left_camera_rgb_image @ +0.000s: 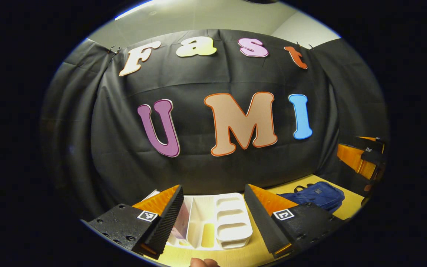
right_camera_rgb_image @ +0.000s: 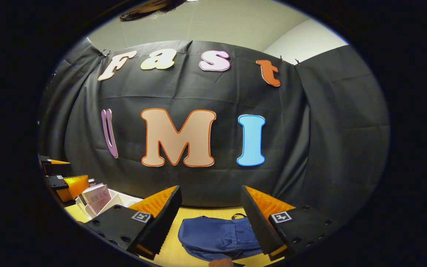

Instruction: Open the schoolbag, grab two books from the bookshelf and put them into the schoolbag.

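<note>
Claws first: the left claw [left_camera_rgb_image: 213,215] had its jaws spread wide and empty, raised above the near edge of the yellow surface [left_camera_rgb_image: 235,256]; the right claw [right_camera_rgb_image: 210,218] was likewise apart and held nothing. A fingertip of the person's hand [left_camera_rgb_image: 203,263] showed at the bottom edge of the left gripper view.

Just beyond the left claw stood the white bookshelf [left_camera_rgb_image: 232,222], a plastic desk organiser with upright dividers and slotted trays. Books [right_camera_rgb_image: 95,198] stood slanted in its end compartment; in the right gripper view the front cover was pale pink. How many books were there I could not tell.

Beyond the right claw lay the schoolbag [right_camera_rgb_image: 217,235], dark blue, flat on the surface, carry loop toward the booth wall. It looked closed; the zip puller was too small to find. In the left gripper view the schoolbag lay to the right of the bookshelf, apart from it.

Handling, judged: the bag is soft cloth and will sag and slide when tugged, so one claw should pin the fabric or the loop while the other draws the zip. The books look thin, light and stiff with smooth covers; take one by its top edge or spine, pinched across its thickness, and lift straight out of the slot.

Task not yet begun.
</note>
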### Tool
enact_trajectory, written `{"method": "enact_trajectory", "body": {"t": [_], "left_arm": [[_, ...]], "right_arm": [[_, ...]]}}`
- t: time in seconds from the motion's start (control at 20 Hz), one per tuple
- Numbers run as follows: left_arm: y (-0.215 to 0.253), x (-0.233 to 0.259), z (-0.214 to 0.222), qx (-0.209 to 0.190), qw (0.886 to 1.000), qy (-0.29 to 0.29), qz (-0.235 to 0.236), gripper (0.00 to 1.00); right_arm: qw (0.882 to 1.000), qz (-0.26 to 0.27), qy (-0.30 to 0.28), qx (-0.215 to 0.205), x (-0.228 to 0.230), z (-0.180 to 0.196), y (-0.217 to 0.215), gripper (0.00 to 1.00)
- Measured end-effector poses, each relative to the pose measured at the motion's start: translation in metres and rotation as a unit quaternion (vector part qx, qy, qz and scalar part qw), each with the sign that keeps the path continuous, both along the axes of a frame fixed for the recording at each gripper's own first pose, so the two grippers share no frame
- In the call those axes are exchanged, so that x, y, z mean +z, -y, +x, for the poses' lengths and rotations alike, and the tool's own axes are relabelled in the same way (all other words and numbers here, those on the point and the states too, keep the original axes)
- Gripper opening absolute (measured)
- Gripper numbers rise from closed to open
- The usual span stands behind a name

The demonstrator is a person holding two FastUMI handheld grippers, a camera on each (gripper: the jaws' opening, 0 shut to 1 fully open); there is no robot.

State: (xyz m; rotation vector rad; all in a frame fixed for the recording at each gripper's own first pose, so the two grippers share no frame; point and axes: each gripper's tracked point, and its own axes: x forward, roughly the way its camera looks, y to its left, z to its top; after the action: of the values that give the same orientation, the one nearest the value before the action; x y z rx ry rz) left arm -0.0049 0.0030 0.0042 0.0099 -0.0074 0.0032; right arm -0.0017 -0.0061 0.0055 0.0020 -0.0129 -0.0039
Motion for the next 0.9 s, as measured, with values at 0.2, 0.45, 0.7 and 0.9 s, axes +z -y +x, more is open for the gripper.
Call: {"method": "enact_trajectory", "body": {"t": [0.2,0.45,0.7,0.9], "left_arm": [[0.0,0.001,-0.001,0.001,1.0,0.002,0.001,0.96],[0.001,0.003,0.0,0.005,1.0,0.003,0.004,0.96],[0.002,0.003,0.001,0.003,1.0,0.005,-0.001,0.96],[-0.004,-0.001,0.003,0.014,1.0,-0.002,0.003,0.96]], "right_arm": [[1.0,-0.002,0.005,0.004,0.004,-0.001,-0.002,1.0],[1.0,-0.009,0.012,0.009,0.007,0.002,-0.002,1.0],[0.999,-0.03,-0.001,0.019,-0.007,0.009,0.001,1.0],[0.983,-0.176,-0.032,0.051,-0.053,0.021,0.008,1.0]]}}
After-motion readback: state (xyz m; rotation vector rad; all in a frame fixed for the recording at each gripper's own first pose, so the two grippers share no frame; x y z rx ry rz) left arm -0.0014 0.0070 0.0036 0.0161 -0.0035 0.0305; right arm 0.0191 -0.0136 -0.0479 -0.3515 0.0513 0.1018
